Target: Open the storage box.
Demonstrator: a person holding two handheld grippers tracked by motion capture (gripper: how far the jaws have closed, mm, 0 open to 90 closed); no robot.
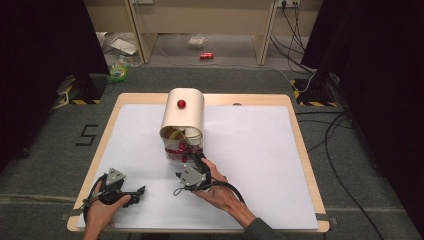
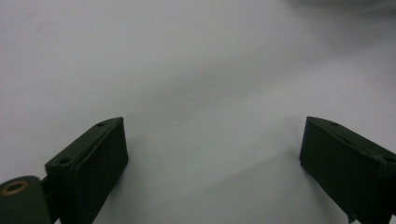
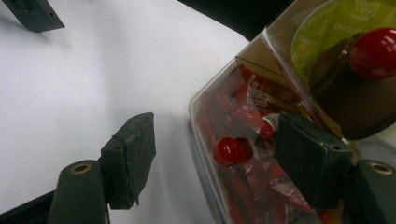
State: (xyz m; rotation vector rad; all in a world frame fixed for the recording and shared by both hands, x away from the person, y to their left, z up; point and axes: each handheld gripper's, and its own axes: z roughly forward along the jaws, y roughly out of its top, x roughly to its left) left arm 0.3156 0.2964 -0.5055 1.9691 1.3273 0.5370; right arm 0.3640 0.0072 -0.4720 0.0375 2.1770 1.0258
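A cream round-topped box (image 1: 184,115) with a red knob (image 1: 181,104) on top stands mid-table. At its near end is a clear drawer (image 3: 243,140) holding red packets, with a small red knob (image 3: 232,150) on its front. My right gripper (image 3: 217,140) is open, its jaws standing either side of that knob without touching it; in the high view the right gripper (image 1: 199,158) is right at the drawer front. Above the drawer, a clear flap with a second red knob (image 3: 373,51) covers a green-labelled item. My left gripper (image 1: 141,190) rests open at the near left, with nothing between the jaws of the left gripper (image 2: 212,140).
A white sheet (image 1: 250,150) covers the wooden table (image 1: 300,130). Dark curtains flank the scene and cables (image 1: 330,145) run across the floor on the right. A red can (image 1: 206,55) lies on the floor beyond the table.
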